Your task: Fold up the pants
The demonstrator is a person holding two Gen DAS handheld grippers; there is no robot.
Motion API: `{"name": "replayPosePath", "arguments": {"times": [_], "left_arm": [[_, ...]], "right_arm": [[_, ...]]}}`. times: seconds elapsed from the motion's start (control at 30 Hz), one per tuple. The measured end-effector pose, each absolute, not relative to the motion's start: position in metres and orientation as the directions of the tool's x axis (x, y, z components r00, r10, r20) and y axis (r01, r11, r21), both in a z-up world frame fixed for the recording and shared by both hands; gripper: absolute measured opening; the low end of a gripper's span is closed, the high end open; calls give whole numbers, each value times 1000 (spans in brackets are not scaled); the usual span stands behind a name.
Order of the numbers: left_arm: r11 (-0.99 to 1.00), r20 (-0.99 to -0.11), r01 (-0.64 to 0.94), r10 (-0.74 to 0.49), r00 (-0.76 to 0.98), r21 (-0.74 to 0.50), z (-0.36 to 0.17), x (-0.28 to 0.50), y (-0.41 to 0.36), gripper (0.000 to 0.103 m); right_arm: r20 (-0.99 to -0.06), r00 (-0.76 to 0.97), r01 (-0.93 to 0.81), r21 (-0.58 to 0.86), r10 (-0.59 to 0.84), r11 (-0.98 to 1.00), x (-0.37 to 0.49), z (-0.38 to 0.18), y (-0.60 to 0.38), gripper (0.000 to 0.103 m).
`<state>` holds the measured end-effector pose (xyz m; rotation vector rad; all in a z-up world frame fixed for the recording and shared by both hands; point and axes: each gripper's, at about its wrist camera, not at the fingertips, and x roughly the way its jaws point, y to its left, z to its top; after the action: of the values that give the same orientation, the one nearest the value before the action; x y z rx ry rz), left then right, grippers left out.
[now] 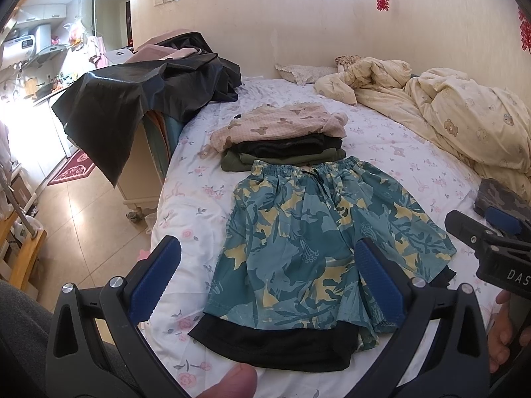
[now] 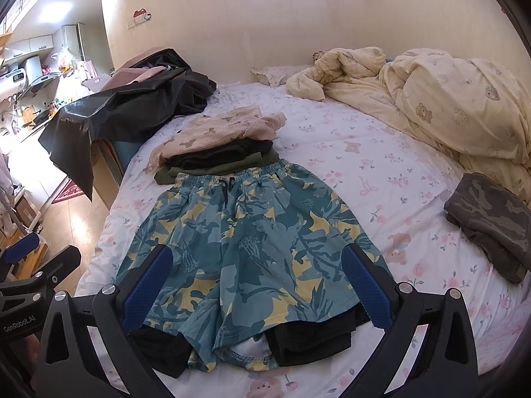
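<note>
Shorts flat on bed; left gripper, right gripper hover, fingers spread, empty. Risk: black liner slips, fold skews.

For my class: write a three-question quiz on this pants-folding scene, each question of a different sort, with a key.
1. True or false: the shorts lie spread flat on the bed, held by neither claw.
2. Multiple choice: what sits just beyond the shorts' waistband? A) a pillow B) a stack of folded clothes C) a shoe
3. Fill in: the left claw and right claw are both ____.

Key: 1 true; 2 B; 3 open.
</note>
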<state>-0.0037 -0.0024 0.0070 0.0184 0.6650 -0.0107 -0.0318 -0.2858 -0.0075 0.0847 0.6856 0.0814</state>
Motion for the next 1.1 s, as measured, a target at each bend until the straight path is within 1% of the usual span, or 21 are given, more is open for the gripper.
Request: {"name": "replayPosePath", "arguments": {"times": [0.83,0.9,0.93,1.0,1.03,1.07,1.1], "left_arm": [[1000,-621,11,-1,784,11,7,-4,-1,103],[1000,-629,8,-1,778,10,6,-4,-1,103],[1000,-635,4,7,773,16,6,-3,-1,103],[1000,-650,-6,22,759,27,3,-1,0,103],[1000,-663,-13,27,748,27,2,1,1,103],[1000,-674,-19,28,738,21,0,2,2,103],[1000,-687,-21,16,727,2,-1,4,4,103]], "right_arm": [[-643,758,-49,114,111,992,-31,-8,-286,103],[-679,717,-41,183,157,982,-29,-13,-295,103],[-713,666,-24,272,218,962,-27,-22,-305,103],[-764,568,20,384,305,923,-24,-44,-318,103],[-790,497,75,452,360,889,-25,-63,-326,103],[-793,429,138,531,433,836,-28,-85,-335,102],[-787,388,181,576,480,797,-31,-99,-340,100]]}}
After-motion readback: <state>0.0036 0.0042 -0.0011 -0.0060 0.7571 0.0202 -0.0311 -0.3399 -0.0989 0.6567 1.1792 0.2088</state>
